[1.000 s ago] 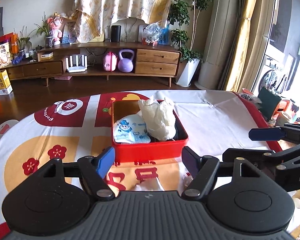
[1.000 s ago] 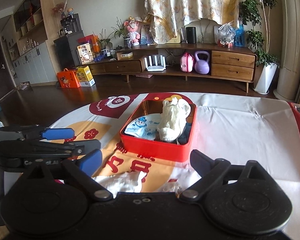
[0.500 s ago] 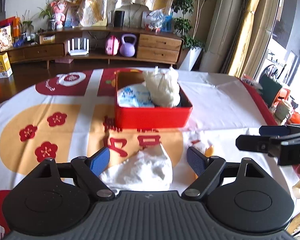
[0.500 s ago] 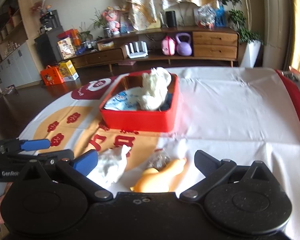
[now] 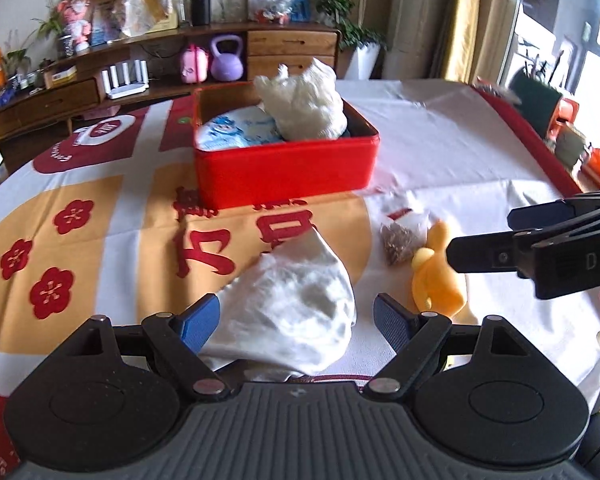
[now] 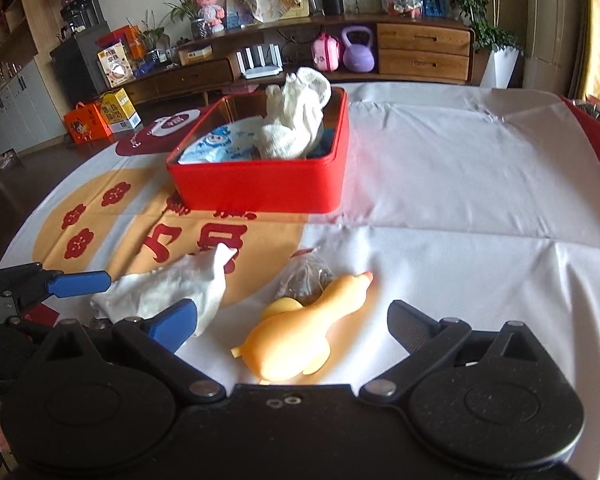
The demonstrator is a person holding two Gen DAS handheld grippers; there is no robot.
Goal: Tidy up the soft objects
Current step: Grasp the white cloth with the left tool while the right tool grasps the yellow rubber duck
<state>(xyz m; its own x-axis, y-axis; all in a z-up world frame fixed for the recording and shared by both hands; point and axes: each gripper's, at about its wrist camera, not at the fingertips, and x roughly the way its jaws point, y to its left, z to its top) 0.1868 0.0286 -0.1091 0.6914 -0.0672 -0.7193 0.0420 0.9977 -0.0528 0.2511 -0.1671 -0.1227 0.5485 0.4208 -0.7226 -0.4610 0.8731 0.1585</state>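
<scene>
Where jaws gape — white cloth (image 5: 296, 312) lies between.

Table (image 6: 440, 184) covered by white cloth with red and orange print. On it: red box (image 6: 260, 188) holding soft items; nearer, crumpled white cloth (image 5: 296, 312), small clear bag (image 6: 306, 280), yellow rubber duck (image 6: 300, 340) just beside the bag.

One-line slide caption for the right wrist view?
Open right gripper straddles a yellow rubber duck lying on the tablecloth, red box of soft items beyond.
</scene>
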